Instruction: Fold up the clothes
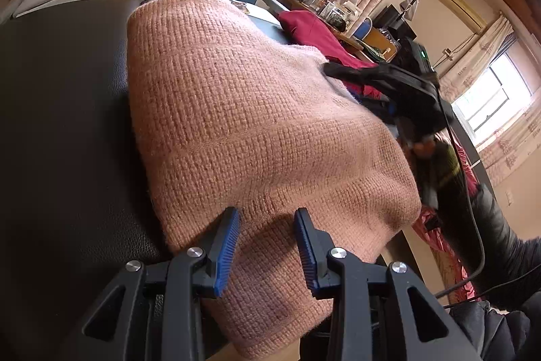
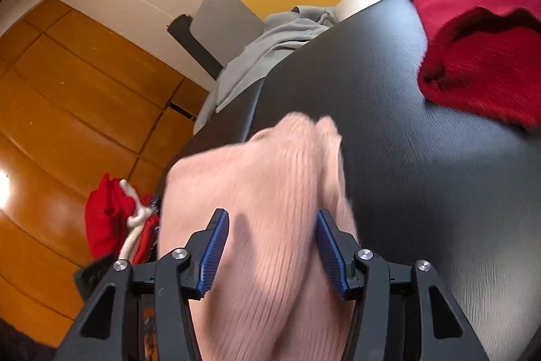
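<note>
Both grippers, left point(image 1: 267, 219) and right point(image 2: 273, 222), gape over pink sweater point(image 1: 257, 110) overhanging black table point(image 2: 422, 158).

Daylight enters through curtained windows point(image 1: 490, 93) along a cream wall point(image 1: 449, 29). A glossy orange wooden floor point(image 2: 67, 110) lies beside the black leather-textured bench point(image 2: 422, 175).

Sweater point(image 1: 257, 124): salmon pink, ribbed knit. Desk point(image 2: 422, 158): black, grained. Second garment point(image 2: 473, 22): crimson. Shirt point(image 2: 270, 46): pale grey. Hand-held gripper pads point(image 1: 226, 254): blue, ridged.
</note>
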The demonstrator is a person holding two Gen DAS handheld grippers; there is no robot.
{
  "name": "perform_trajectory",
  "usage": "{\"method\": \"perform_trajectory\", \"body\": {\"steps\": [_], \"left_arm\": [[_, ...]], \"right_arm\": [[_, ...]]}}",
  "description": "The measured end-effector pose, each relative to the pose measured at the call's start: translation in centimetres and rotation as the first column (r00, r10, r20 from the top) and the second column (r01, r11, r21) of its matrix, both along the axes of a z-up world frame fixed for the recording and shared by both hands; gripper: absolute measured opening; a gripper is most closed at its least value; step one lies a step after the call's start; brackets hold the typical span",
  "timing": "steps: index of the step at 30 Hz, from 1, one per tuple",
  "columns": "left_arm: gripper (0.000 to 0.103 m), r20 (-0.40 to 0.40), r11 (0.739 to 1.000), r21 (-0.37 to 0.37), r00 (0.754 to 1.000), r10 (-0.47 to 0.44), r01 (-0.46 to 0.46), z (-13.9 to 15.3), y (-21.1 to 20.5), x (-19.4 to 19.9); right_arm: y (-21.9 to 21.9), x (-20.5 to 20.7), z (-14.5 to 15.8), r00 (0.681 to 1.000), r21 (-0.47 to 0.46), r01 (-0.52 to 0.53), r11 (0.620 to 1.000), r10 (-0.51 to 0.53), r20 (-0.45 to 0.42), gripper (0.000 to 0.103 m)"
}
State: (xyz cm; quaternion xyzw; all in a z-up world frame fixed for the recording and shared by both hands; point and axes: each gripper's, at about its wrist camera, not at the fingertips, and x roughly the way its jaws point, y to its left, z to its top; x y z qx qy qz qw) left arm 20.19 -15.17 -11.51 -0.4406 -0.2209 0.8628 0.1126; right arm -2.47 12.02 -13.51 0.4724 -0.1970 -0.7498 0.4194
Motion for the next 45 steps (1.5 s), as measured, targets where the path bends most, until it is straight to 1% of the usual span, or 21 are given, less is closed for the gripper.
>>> {"method": "perform_trajectory", "body": {"steps": [1,2,5,7,9,11,14,16,18,20,22,25,26,27,31,36,38,42,43,44,45], "left_arm": [[0.034,0.002,1.000,-0.002,1.000,0.001,-0.001,0.0,-0.2,0.3],[0.034,0.000,1.000,-0.004,1.000,0.001,-0.001,0.0,-0.1,0.3],[0.034,-0.013,1.000,0.004,1.000,0.002,-0.001,-0.1,0.2,0.1],[0.034,-0.018,0.999,0.034,1.000,0.004,-0.004,-0.1,0.0,-0.1],[0.034,-0.022,0.998,0.064,1.000,0.007,-0.006,-0.1,-0.1,-0.2],[0.034,-0.028,0.995,0.097,1.000,0.011,-0.009,0.2,-0.4,-0.1],[0.035,-0.073,0.983,0.179,0.996,0.053,-0.040,1.4,-1.8,0.5],[0.035,-0.107,0.982,0.171,0.989,0.101,-0.081,2.5,-3.2,1.0],[0.035,-0.153,0.986,0.110,0.978,0.141,-0.125,3.9,-5.0,1.1],[0.035,-0.159,0.989,0.046,0.976,0.150,-0.144,4.9,-6.8,0.2],[0.035,-0.151,0.987,0.030,0.975,0.161,-0.159,5.0,-8.6,-1.2],[0.040,-0.105,0.961,0.262,0.987,0.118,-0.087,3.7,-11.8,-4.9],[0.047,-0.100,0.932,0.354,0.988,0.119,-0.076,2.9,-13.2,-6.6],[0.056,-0.090,0.918,0.390,0.989,0.115,-0.071,2.2,-14.0,-7.8],[0.065,-0.040,0.885,0.463,0.996,0.079,-0.051,0.1,-15.8,-12.0],[0.068,-0.013,0.888,0.458,0.999,-0.036,0.038,-2.5,-14.8,-15.4],[0.071,-0.012,0.864,0.501,0.998,-0.054,0.052,-3.6,-14.4,-16.1],[0.065,-0.044,0.835,0.544,0.996,-0.075,0.087,-4.1,-13.3,-17.3],[0.055,-0.046,0.855,0.511,0.996,-0.077,0.090,-3.8,-12.5,-17.6],[0.038,-0.051,0.880,0.466,0.995,-0.082,0.096,-3.3,-12.0,-17.6],[0.033,-0.048,0.927,0.365,0.996,-0.074,0.086,-2.3,-11.2,-17.8]], "right_arm": [[-0.9,-0.4,0.1,1.000,0.027,0.008,1.000,-0.007,-0.016,0.015],[-1.8,-0.5,0.8,0.999,0.041,0.001,0.999,0.001,-0.037,0.011],[-2.7,1.3,4.8,0.976,0.123,-0.005,0.992,0.032,-0.216,0.011],[-2.4,1.8,5.4,0.961,0.199,0.037,0.979,0.020,-0.275,0.011],[-2.3,1.2,2.7,0.964,0.355,0.081,0.931,0.017,-0.264,0.011],[-1.8,0.7,-1.0,0.981,0.379,0.082,0.922,-0.007,-0.195,0.012],[-0.6,0.3,-1.9,0.982,0.312,0.123,0.942,-0.070,-0.176,0.012],[-0.6,0.5,-2.0,0.979,0.312,0.137,0.940,-0.079,-0.190,0.013],[-1.2,0.8,-1.8,0.972,0.349,0.142,0.927,-0.063,-0.226,0.014],[-1.7,1.1,-1.8,0.965,0.366,0.157,0.917,-0.064,-0.253,0.017],[-1.8,1.3,-2.0,0.959,0.362,0.170,0.917,-0.068,-0.276,0.017],[-1.6,1.0,-2.2,0.958,0.344,0.176,0.922,-0.081,-0.274,0.017],[-1.3,1.0,-2.2,0.959,0.341,0.175,0.924,-0.081,-0.273,0.017],[-1.0,1.0,-2.3,0.959,0.337,0.174,0.925,-0.082,-0.272,0.017],[-0.6,1.1,-2.4,0.960,0.327,0.174,0.929,-0.085,-0.268,0.017],[-0.4,0.7,-2.6,0.962,0.311,0.171,0.935,-0.091,-0.256,0.018],[-0.3,0.6,-2.7,0.964,0.301,0.170,0.938,-0.094,-0.250,0.018],[-0.1,0.5,-2.8,0.965,0.284,0.167,0.944,-0.098,-0.242,0.019],[-0.1,0.5,-2.8,0.966,0.282,0.167,0.945,-0.099,-0.240,0.019],[-0.1,0.4,-2.8,0.966,0.280,0.166,0.945,-0.100,-0.238,0.019],[-0.1,0.3,-2.8,0.966,0.282,0.168,0.944,-0.101,-0.237,0.019]]}}
